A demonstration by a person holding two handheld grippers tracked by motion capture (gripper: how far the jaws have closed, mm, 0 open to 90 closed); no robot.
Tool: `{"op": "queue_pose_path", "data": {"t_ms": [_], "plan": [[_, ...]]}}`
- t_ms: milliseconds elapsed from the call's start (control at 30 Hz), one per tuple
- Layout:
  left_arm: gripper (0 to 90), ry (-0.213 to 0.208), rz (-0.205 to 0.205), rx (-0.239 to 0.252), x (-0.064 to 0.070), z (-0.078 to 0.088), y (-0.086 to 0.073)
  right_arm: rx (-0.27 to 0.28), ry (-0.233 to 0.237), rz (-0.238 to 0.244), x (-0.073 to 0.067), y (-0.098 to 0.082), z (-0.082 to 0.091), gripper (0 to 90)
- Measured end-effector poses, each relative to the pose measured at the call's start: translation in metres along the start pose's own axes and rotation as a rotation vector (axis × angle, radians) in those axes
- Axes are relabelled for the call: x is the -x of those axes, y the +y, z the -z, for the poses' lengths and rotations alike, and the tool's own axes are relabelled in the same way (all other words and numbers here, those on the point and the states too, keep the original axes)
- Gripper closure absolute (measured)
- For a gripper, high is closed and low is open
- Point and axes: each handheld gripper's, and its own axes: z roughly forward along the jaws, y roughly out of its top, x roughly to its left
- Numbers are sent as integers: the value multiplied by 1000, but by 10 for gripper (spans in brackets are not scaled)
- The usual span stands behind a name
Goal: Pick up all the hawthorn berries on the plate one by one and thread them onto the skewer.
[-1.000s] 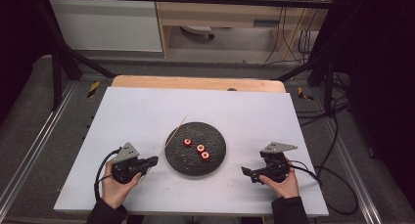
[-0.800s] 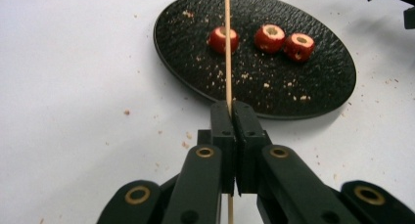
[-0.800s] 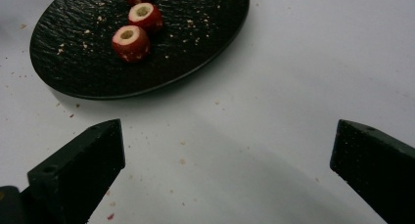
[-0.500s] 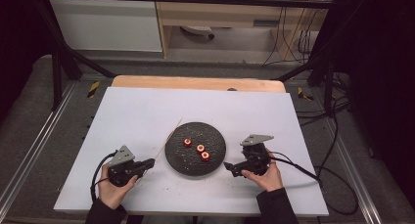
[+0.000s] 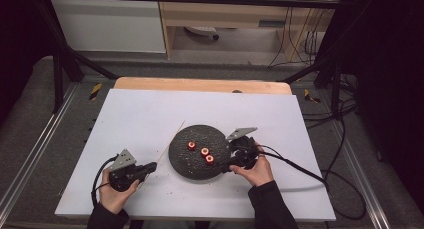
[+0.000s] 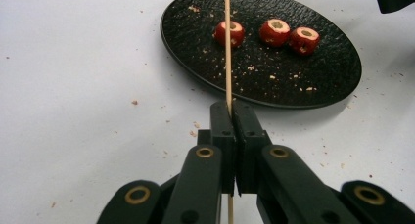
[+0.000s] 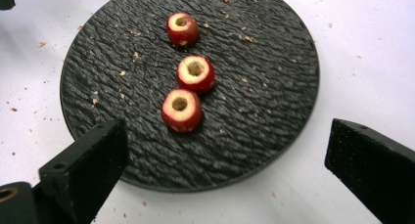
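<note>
The left gripper (image 6: 230, 109) has its jaws pressed together on a thin wooden skewer (image 6: 227, 48), whose long axis runs straight ahead out of the jaws, its far end pointing across the near rim of the round black plate (image 6: 195, 62) towards the three cored red fruits (image 6: 274, 31) lying in a row on it. The right gripper (image 7: 222, 160) stands with its jaws wide apart at the plate's opposite edge, holding nothing, the nearest fruit (image 7: 181, 110) just ahead between them and the other two lined up beyond it on the white table (image 5: 135, 114).
</note>
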Motion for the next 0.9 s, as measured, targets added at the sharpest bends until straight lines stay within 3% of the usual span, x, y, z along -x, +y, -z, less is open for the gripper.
{"op": "queue_pose_path", "data": {"t_ms": [267, 500, 767, 900], "plan": [[881, 2, -2, -2, 0, 0, 0, -74, -2, 48, -10, 20, -13, 89], [881, 5, -10, -9, 0, -1, -1, -163, 6, 81, -16, 32, -25, 199], [881, 6, -13, -13, 0, -1, -1, -245, 40, 65, -20, 44, -39, 372], [881, 8, -16, -16, 0, -1, -1, -295, 37, 30, -18, 46, -47, 445]]}}
